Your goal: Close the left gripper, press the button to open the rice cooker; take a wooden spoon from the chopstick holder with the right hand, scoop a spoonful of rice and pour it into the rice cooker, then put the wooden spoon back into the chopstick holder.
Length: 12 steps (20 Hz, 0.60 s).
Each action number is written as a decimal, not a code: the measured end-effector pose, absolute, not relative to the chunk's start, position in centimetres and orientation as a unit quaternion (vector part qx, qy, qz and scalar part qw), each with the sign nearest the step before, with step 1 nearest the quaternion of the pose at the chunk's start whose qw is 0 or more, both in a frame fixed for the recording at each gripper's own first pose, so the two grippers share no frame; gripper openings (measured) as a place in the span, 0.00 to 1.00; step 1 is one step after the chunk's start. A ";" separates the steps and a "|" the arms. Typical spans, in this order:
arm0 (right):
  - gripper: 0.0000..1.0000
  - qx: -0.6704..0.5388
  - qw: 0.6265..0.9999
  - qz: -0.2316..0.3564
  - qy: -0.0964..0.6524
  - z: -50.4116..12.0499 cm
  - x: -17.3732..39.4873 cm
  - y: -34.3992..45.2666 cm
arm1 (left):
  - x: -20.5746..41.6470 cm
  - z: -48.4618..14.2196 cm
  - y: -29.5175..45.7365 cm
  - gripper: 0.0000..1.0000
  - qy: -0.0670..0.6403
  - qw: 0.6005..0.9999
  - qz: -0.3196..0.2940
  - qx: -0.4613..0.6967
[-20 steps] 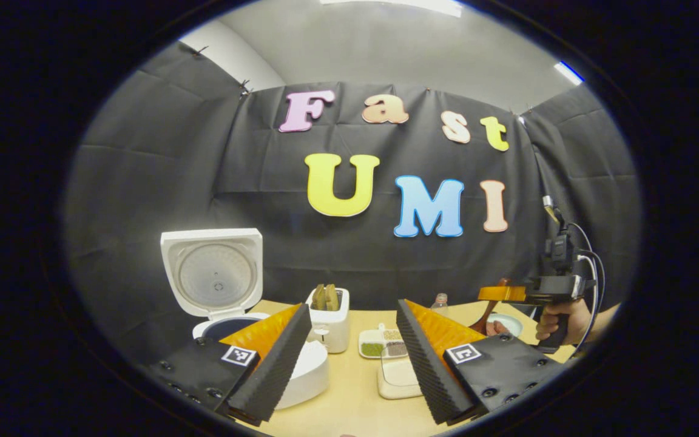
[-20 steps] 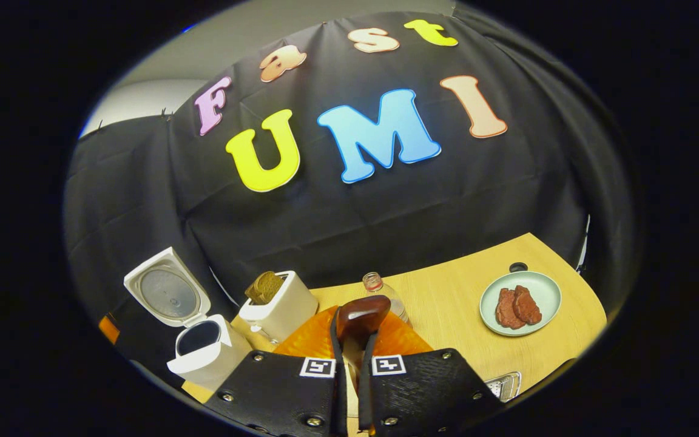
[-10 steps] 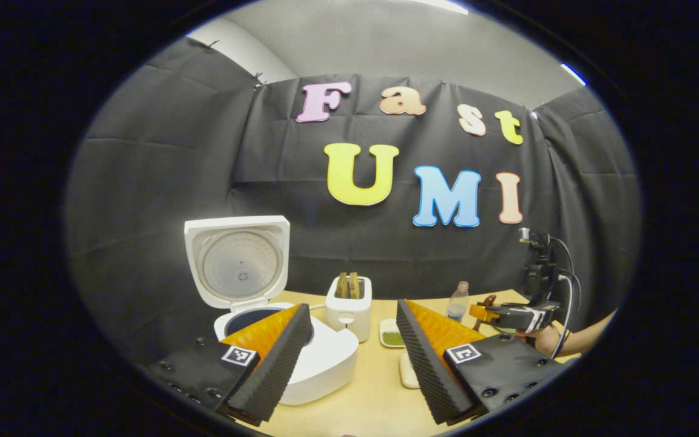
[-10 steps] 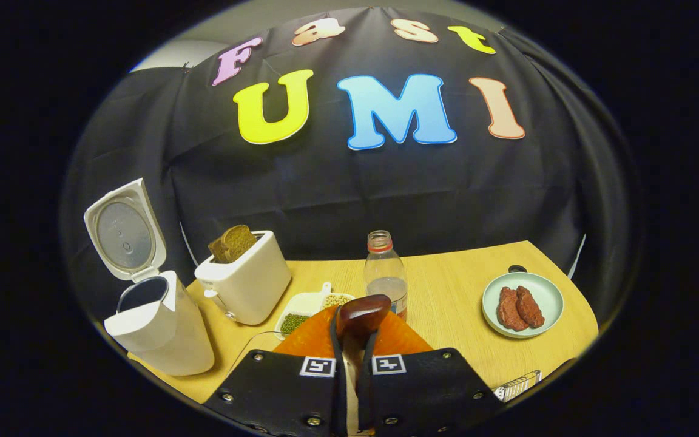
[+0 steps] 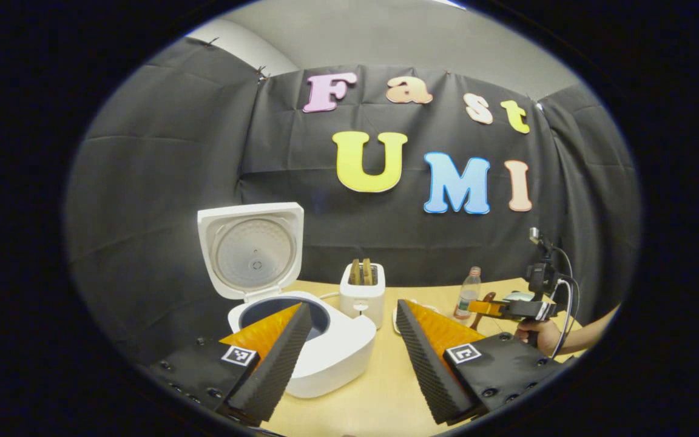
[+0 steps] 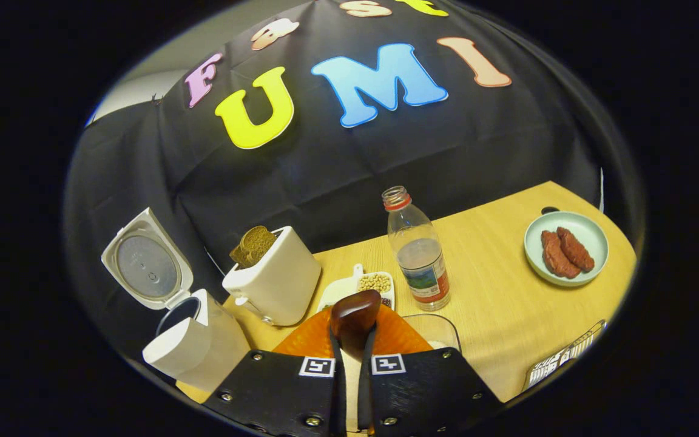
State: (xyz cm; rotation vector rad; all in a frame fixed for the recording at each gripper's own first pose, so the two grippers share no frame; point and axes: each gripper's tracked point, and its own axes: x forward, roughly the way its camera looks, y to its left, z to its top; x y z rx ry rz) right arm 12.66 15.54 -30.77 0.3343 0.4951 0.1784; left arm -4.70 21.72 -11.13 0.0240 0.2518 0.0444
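Wooden spoon (image 6: 354,315), one, clamped in right gripper (image 6: 352,349); left gripper (image 5: 352,340) wide apart, holding nothing; rice cooker (image 5: 319,346) lid up.

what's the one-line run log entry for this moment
white rice cooker: lid open | right gripper: shut on dark wooden spoon | left gripper: open, idle

The left gripper (image 5: 354,358) has two wedge-shaped fingers (image 5: 276,364) lined with ribbed foam, each bolted to a flat textured plate studded with round screws and bearing a small square black-and-white marker. The right gripper (image 6: 352,364) has the same screwed plates and twin square markers. Beyond the toaster (image 5: 362,292) in the left gripper view, the right gripper is a dark pistol-style handle in a hand (image 5: 537,334), with a small upright module on top and looping black and white cables.
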 end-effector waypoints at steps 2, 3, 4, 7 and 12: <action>0.08 0.237 0.935 0.070 0.254 -30.9 12.9 14.5 | -4.8 -11.1 21.4 0.96 0.123 0.992 0.019 0.006; 0.08 0.290 0.920 0.058 0.257 -30.9 13.0 13.8 | -4.8 -11.0 21.3 0.96 0.121 0.992 0.017 0.005; 0.08 0.333 0.906 0.051 0.255 -30.7 13.2 13.0 | -4.8 -10.9 21.3 0.96 0.120 0.993 0.017 0.005; 0.07 0.444 0.863 0.043 0.236 -28.5 13.6 10.6 | -4.9 -10.5 21.9 0.96 0.116 0.993 0.022 0.005; 0.07 0.477 0.856 0.048 0.193 -23.0 13.9 8.0 | -4.4 -10.9 23.0 0.98 0.104 0.994 0.032 -0.002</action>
